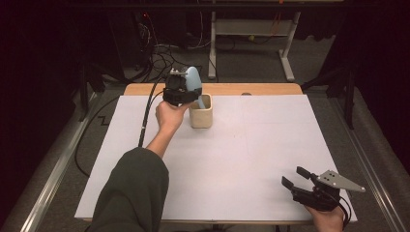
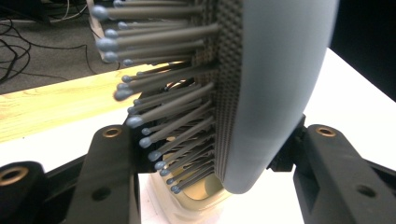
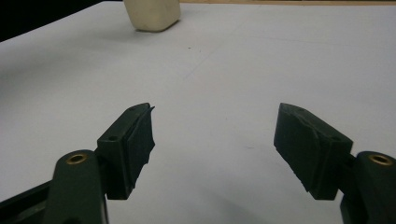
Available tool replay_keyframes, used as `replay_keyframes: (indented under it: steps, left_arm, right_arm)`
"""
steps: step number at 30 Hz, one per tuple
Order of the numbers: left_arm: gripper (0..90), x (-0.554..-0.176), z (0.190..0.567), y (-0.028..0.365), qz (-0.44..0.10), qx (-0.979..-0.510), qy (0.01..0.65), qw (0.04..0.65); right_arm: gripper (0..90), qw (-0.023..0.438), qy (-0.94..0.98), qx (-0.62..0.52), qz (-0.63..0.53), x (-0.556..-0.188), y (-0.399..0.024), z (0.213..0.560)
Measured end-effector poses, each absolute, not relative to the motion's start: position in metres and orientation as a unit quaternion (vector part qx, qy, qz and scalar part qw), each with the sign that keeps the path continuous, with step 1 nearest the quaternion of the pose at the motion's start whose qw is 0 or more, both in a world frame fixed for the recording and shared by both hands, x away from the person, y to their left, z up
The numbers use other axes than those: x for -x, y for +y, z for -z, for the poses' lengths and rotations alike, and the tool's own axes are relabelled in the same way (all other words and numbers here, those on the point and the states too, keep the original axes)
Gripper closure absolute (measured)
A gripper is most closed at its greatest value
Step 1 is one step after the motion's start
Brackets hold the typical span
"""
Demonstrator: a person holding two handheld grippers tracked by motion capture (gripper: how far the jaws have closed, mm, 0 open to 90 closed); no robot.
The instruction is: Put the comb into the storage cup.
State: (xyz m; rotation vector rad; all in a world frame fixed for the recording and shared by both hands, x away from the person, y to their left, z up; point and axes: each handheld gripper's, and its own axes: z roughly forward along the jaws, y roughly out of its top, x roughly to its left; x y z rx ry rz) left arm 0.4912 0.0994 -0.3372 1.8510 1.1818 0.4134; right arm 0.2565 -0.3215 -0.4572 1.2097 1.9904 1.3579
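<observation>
The person's left forearm, in a dark green sleeve, is reaching forward from the bottom edge toward the far side of the table. The left hand is holding the left gripper raised, its jaws clamping from both sides on what sits between them. The right hand is resting low at the near right corner, holding the right gripper level, its jaws standing wide apart with nothing between them.
</observation>
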Motion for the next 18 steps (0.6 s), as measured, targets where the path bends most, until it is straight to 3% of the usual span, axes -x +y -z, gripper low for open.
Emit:
replay_keyframes:
  steps: [18]
  left_arm:
    - [49.4,-0.490,0.348,0.089,-0.174,-0.756,0.469,0.422]
  right_arm:
    - [28.9,0.222,0.720,-0.437,-0.491,-0.257,-0.321,0.457]
